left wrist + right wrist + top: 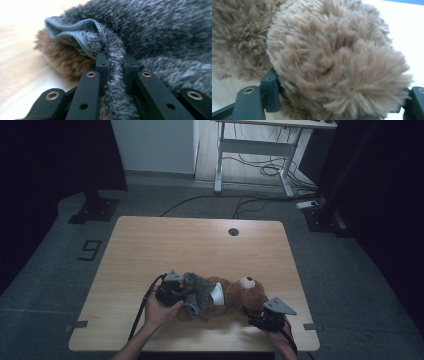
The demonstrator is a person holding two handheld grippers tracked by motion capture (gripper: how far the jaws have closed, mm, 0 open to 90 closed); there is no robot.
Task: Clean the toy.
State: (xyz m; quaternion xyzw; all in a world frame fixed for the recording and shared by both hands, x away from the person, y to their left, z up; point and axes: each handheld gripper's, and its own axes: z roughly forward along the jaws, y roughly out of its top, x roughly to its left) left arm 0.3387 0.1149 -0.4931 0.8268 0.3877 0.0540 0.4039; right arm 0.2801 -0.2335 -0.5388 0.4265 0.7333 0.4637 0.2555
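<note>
Left gripper [113, 62] is pinching the grey sleeve [160, 37], right gripper [337, 100] is clamping the bear's [240, 295] paw [337, 62]; thin pinch risks slipping.

The bear [235, 296] is partly hidden: the grey garment [199, 292] covers its body from the head leftward, and in the high view its legs cannot be made out. In the right gripper view a brown limb [337, 65] of the bear hides the pads, and which limb it is cannot be told. In the left gripper view the garment runs off the top and right edges, and the bear's fur [67, 60] beneath it is blurred.
</note>
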